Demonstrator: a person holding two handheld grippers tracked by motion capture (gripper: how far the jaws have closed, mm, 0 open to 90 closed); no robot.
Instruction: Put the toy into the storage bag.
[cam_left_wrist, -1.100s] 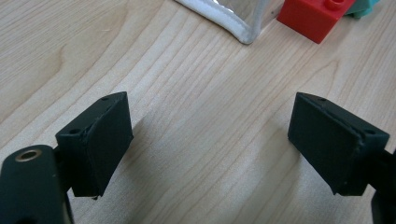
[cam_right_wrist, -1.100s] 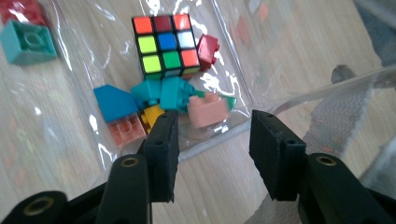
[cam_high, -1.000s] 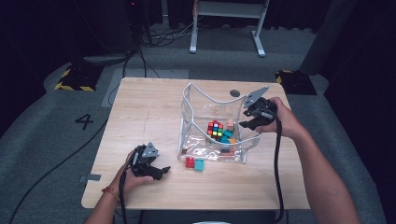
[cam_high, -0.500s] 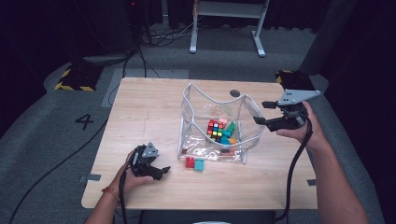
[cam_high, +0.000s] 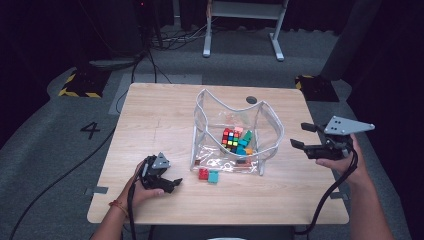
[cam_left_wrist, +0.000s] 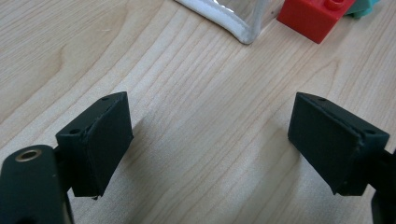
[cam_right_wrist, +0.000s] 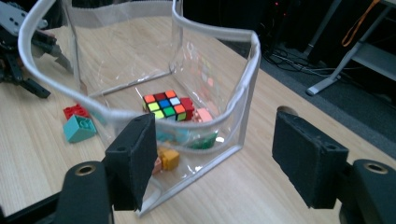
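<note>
A clear plastic bag (cam_high: 200, 131) with a white rim stands open in the middle of the table. It holds a colourful puzzle cube (cam_high: 229, 138) and several toy bricks. A red brick (cam_high: 203, 173) and a teal brick (cam_high: 214, 176) lie just in front of the bag. My left gripper (cam_high: 175, 184) rests on the table to their left, open on bare wood (cam_left_wrist: 210, 140). My right gripper (cam_high: 301, 135) hovers to the right of the bag, apart from it. Its jaws have just been opening and nothing is between them (cam_right_wrist: 215, 135).
The wooden table (cam_high: 150, 115) has a dark round hole (cam_high: 251, 100) behind the bag. Cables trail from both grippers over the front edge. A metal stand (cam_high: 240, 25) and floor cables sit beyond the table's far edge.
My right gripper has left the bag's right rim and moved away to the right, with its jaws now wider apart. The left gripper has stayed where it was.
</note>
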